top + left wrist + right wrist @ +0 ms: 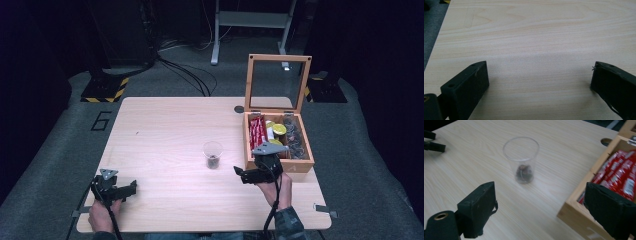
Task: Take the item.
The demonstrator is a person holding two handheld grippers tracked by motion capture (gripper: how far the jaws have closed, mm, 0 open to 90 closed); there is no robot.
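Right tongs (239, 174) lined up on the cup, nothing grabbed yet

The clear plastic cup (213, 154) stands upright mid-desk (160, 130) with something dark at the bottom, just left of the open wooden box (278, 165). Right tongs are spread wide and empty, pointing at it from close by; left tongs (133, 187) are open too, resting well off at the near-left corner, so I'd guess right goes.

Your left gripper (131, 188) sits low by your near left side, jaws spread wide; your right gripper (239, 173) points leftward, jaws likewise wide apart
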